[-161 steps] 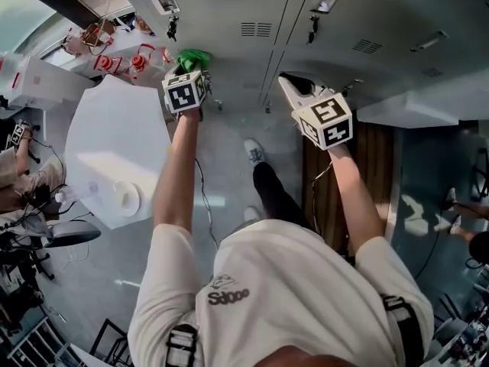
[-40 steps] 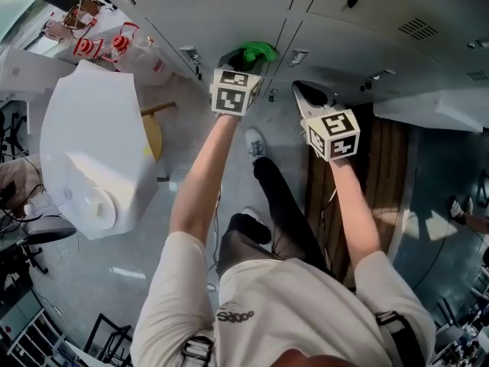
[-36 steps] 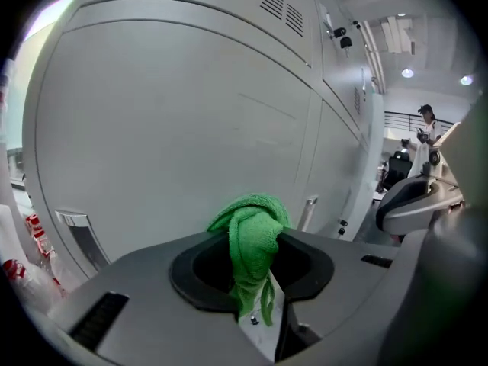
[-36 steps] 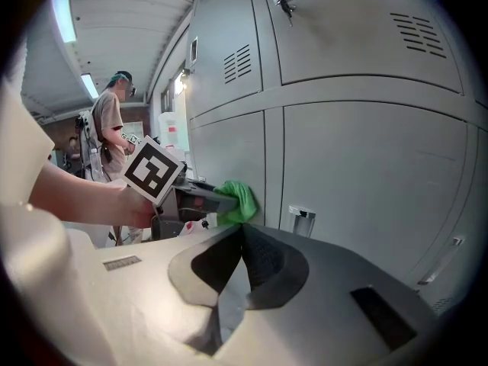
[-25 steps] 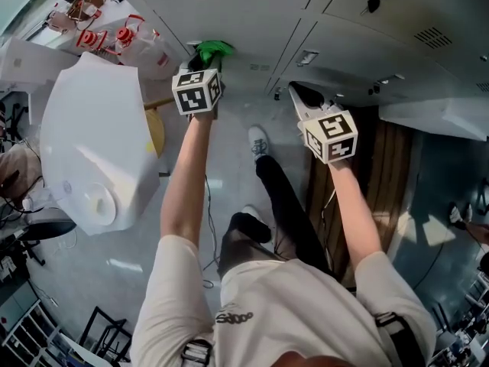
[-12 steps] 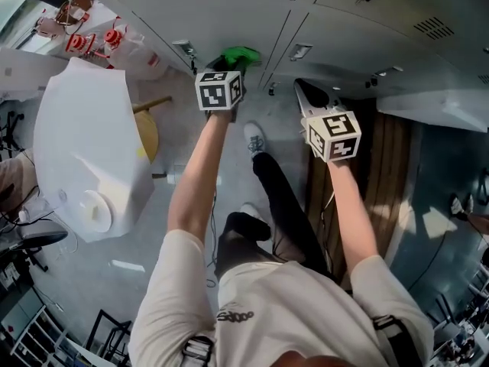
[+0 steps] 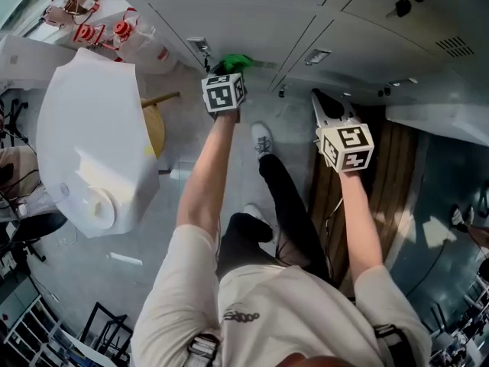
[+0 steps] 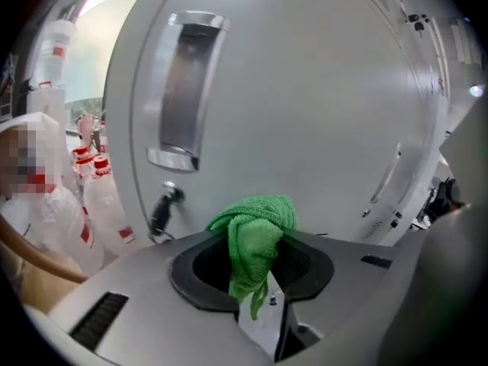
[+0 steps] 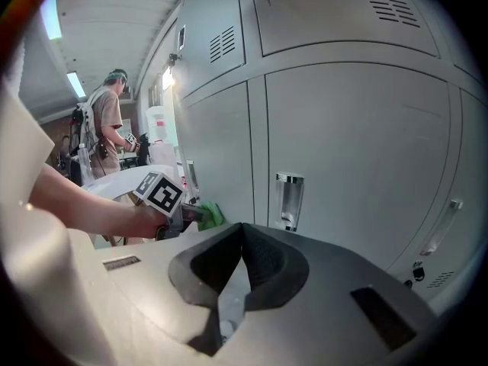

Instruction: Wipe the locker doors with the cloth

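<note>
A green cloth [image 7: 235,62] is bunched between the jaws of my left gripper [image 7: 229,69] and pressed to a grey locker door [image 7: 252,17] low on the bank. In the left gripper view the cloth [image 8: 255,235] hangs from the gripper [image 8: 255,242], just right of the door's recessed handle [image 8: 183,90] and its key [image 8: 162,208]. My right gripper [image 7: 321,102] hovers off the neighbouring door, jaws together with nothing in them. From the right gripper [image 9: 242,233] I see the left gripper's marker cube [image 9: 160,193], the cloth [image 9: 211,214] and a locker handle [image 9: 288,200].
A white round table [image 7: 92,144] and a wooden stool [image 7: 154,125] stand to the left, with red-capped bottles [image 7: 107,33] behind. A wooden slatted panel [image 7: 328,197] lies below the right gripper. My shoe [image 7: 263,140] is near the lockers. Another person [image 9: 114,124] stands further along the row.
Over the last second the left gripper has slid the cloth to the right along the locker door. The right gripper has hardly moved.
</note>
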Available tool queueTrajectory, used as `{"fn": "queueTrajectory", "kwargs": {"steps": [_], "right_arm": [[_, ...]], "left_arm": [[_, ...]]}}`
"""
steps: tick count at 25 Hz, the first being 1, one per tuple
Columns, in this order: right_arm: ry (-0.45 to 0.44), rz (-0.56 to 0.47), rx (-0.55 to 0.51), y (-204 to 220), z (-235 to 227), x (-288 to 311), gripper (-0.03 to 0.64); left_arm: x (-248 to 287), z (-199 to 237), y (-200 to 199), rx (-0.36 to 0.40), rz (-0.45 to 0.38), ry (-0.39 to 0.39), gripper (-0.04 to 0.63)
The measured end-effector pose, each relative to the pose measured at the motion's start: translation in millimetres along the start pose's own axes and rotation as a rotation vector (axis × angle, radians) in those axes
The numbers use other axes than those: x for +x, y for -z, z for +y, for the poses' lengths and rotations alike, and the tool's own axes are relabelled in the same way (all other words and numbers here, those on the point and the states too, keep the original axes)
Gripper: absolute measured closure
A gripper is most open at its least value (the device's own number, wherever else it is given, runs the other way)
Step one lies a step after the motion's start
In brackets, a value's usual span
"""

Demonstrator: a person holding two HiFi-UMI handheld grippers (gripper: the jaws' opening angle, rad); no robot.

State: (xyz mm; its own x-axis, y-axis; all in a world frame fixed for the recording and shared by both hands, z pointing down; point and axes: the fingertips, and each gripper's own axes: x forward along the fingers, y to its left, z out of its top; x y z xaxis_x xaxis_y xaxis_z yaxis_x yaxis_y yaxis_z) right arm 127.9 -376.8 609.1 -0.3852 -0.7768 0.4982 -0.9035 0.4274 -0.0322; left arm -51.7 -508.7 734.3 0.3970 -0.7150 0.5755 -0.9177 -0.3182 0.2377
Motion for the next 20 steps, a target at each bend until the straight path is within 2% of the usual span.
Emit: {"fn": "queueTrajectory", "kwargs": {"steps": [3, 7, 10, 14, 20], "right_arm": [[-0.016, -0.001, 0.007, -8, 11, 1, 0.607], [-0.032, -0.044, -0.003, -40, 35, -8, 0.607], [-0.031, -0.082, -0.023, -68, 50, -33, 0.607], [-0.019, -0.076, -0.116, -95, 71, -89, 0.607], [-0.009, -0.196, -0.154, -162, 106, -194, 0.607]], "left_arm": [[-19, 14, -18, 0.008, -0.032, -0.024, 0.476], [-63, -8, -55, 0.005, -0.122, 0.047, 0.476], [-111, -32, -80, 0.029, -0.177, 0.082, 0.476], [-197, -62, -97, 0.15, -0.22, 0.076, 0.476], [-354, -100, -136, 0.27, -0.366, 0.052, 0.476]]}}
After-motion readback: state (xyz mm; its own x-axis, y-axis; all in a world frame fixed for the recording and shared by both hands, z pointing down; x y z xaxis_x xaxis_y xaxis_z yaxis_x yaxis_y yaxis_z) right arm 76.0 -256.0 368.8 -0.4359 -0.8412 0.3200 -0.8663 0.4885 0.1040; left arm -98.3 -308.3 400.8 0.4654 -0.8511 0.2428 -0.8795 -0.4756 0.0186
